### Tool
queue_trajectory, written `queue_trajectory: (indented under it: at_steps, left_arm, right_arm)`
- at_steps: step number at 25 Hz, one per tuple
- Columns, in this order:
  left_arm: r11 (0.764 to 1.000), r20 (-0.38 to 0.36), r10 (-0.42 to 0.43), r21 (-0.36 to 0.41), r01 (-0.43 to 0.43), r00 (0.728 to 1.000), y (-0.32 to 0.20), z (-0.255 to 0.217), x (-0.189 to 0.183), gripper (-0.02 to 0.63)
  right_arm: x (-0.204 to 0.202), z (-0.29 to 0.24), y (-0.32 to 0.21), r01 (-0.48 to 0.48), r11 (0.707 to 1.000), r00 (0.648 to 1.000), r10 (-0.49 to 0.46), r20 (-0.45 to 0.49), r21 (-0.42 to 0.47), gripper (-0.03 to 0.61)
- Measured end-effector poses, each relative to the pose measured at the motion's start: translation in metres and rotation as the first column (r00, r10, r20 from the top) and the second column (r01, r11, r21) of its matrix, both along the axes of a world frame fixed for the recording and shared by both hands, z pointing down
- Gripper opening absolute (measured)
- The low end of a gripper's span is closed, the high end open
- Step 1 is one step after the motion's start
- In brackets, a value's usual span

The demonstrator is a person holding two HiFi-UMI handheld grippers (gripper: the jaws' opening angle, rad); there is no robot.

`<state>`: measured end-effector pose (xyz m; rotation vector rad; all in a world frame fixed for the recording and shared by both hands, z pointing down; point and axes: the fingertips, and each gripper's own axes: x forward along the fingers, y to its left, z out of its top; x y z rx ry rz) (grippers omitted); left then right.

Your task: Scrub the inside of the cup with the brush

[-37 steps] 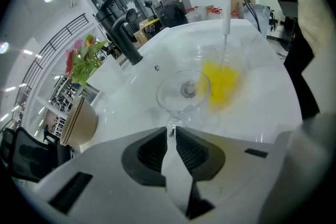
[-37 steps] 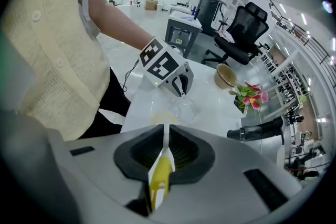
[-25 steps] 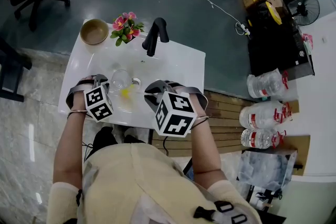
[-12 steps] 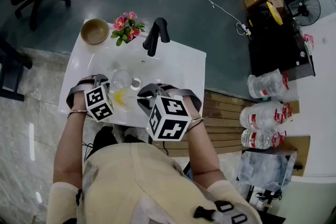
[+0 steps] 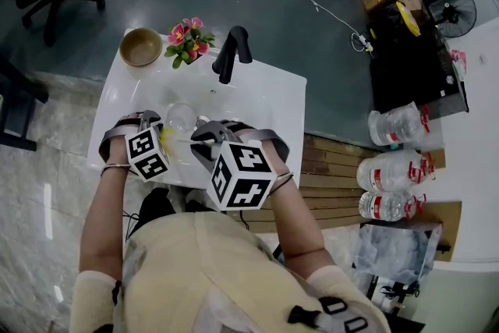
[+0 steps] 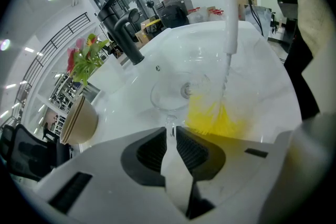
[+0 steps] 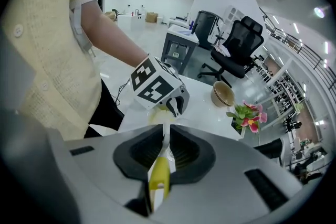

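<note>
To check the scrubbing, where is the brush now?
In the left gripper view the brush hangs right of centre, its yellow bristles down in the clear cup; the right claw grips its handle.

Bright yellow bristles on the brush [image 6: 216, 119], white shaft, yellow handle end. The cup [image 6: 173, 96] is clear glass. White table [image 5: 269, 101], black tap [image 5: 231, 51] at the far edge. Far left, a tan bowl [image 5: 140, 47], then pink flowers [image 5: 187, 33] with green leaves. Left gripper [image 6: 171, 132] and right gripper [image 7: 167, 134] are grey with black pads, and their marker cubes [image 5: 243, 174] carry black-and-white squares.

White sink counter [image 5: 273, 99]: tan bowl [image 5: 140, 47], pink flowers [image 5: 187, 39], black faucet [image 5: 231, 52] along far edge.
</note>
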<state>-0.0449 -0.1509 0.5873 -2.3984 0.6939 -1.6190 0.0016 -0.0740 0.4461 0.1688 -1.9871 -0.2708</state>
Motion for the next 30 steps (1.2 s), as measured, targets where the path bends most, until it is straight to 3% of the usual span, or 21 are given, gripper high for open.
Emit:
queue_trajectory:
  at_steps: [6, 11, 14, 20, 25, 30]
  left_arm:
    - [1.0, 0.002, 0.001, 0.003, -0.001, 1.0, 0.0, -0.002, 0.0, 0.063]
    - [1.0, 0.006, 0.002, -0.001, -0.002, 1.0, 0.001, -0.001, 0.0, 0.063]
    - [1.0, 0.012, 0.001, 0.007, -0.001, 1.0, -0.001, 0.001, -0.001, 0.063]
    - [1.0, 0.009, 0.001, 0.0, -0.001, 1.0, 0.001, 0.001, -0.001, 0.063]
    - [1.0, 0.01, 0.004, 0.001, -0.004, 1.0, 0.001, 0.001, 0.0, 0.063]
    - [1.0, 0.009, 0.002, 0.001, -0.002, 1.0, 0.0, 0.001, 0.0, 0.063]
  right_arm:
    - [0.018, -0.001, 0.012, 0.016, 0.998, 0.999, -0.019, -0.046, -0.068, 0.048]
    - [0.058, -0.002, 0.012, -0.045, 0.994, 0.988, 0.03, -0.152, -0.099, 0.046]
    - [0.082, -0.002, 0.0, -0.121, 0.991, 0.975, 0.108, -0.194, -0.054, 0.046]
    - [0.094, -0.02, -0.034, -0.219, 0.972, 0.961, 0.23, -0.151, 0.085, 0.046]
    - [0.083, -0.034, -0.052, -0.205, 0.968, 0.965, 0.225, -0.136, 0.147, 0.046]
    - [0.052, -0.041, -0.07, -0.122, 0.98, 0.985, 0.139, -0.099, 0.156, 0.046]
